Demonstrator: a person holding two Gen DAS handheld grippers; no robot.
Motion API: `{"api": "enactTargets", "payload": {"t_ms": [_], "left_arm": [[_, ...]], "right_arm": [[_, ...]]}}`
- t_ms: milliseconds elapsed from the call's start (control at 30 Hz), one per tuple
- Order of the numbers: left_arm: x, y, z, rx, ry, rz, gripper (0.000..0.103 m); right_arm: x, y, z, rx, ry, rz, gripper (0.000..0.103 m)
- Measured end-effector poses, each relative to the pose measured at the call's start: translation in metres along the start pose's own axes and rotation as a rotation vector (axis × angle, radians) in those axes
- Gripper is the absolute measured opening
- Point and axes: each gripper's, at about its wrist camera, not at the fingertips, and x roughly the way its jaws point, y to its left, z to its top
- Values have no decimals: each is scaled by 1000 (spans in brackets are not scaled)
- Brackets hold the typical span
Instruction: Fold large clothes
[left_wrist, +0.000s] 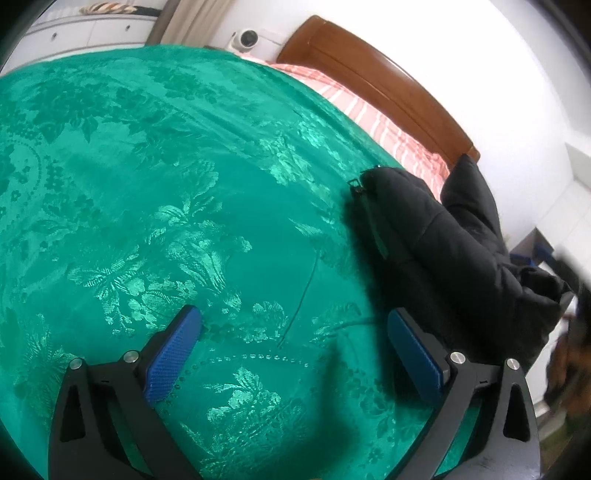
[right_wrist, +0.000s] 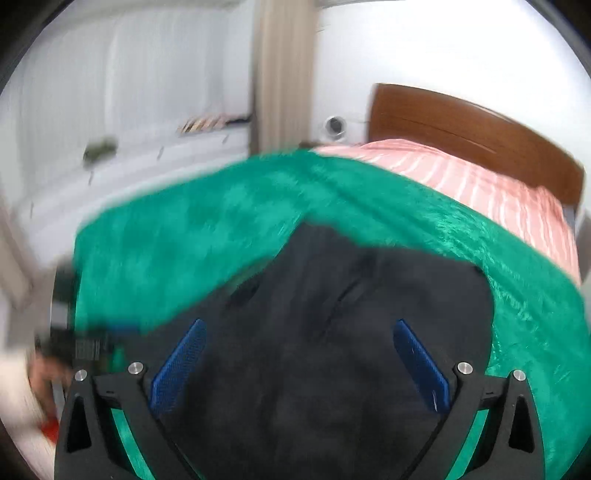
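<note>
Left wrist view: bunched black padded jacket (left_wrist: 458, 240) on green floral bedspread (left_wrist: 166, 184); left gripper (left_wrist: 291, 347) and right gripper (right_wrist: 299, 354) both spread apart, empty.

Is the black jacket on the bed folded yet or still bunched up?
Bunched up, not neatly folded: the black jacket lies in a rumpled heap on the green bedspread, its zipper exposed. How the layers lie: cannot tell.

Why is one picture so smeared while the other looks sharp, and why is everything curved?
Right wrist view: motion blur smears the green bedspread and black jacket. Left wrist view: mostly sharp, with sheen on the bedspread, blurred only at the far right edge. Both: the fisheye lens bends the headboard and darkens the corners.
</note>
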Motion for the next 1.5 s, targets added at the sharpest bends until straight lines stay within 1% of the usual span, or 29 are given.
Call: {"api": "enactTargets", "payload": {"t_ms": [33,67,100,133,167,233,333,433,500,567,667,733,800,900,1000,1167,1300,1400,1433,1467,1500], "left_arm": [[0,0,0,-1,-1,0,101],[-1,0,-1,-2,-2,-1,101],[-1,0,-1,0,-2,0,101],[-1,-1,-2,3,-4,2,101],[-1,-1,-2,7,-4,5,101],[-1,-2,-3,24,-2,16,101],[0,-4,-4,42,2,32,101],[1,-6,-5,49,1,43,101],[1,-6,-5,45,0,40,101],[0,-4,-4,32,-2,32,101],[1,-3,-3,20,-4,32,101],[0,-3,-3,16,-5,36,101],[1,-4,-3,14,-7,40,101],[1,-5,-5,17,-13,56,101],[3,-11,-8,40,-17,90,101],[5,-19,-15,107,-4,138,101],[9,-22,-17,136,-5,170,102],[12,-27,-15,161,25,205,102],[12,-29,-10,157,59,198,102],[12,-28,-6,144,79,172,102],[10,-26,5,98,110,90,101]], "right_arm": [[11,21,-9,-82,46,-38,100],[23,34,-15,-123,81,-76,100],[41,47,-23,-141,138,-116,100],[63,54,-32,-130,201,-146,100],[74,59,-37,-128,213,-161,102],[82,67,-42,-157,185,-213,103],[75,63,-39,-115,175,-214,102],[37,50,-36,0,106,-223,101],[1,43,-46,88,40,-222,102],[-33,40,-75,181,-12,-226,102],[-62,46,-130,249,-18,-240,102],[-72,52,-176,281,25,-253,102],[-77,54,-215,334,96,-251,102],[-80,51,-243,379,143,-248,102],[-85,43,-246,406,122,-233,102],[-72,43,-248,438,99,-209,103],[-75,42,-259,400,91,-197,103],[-76,41,-260,411,92,-173,103],[-77,40,-260,418,93,-168,103],[-78,39,-260,426,93,-162,103],[-78,37,-260,438,88,-154,103]]}}
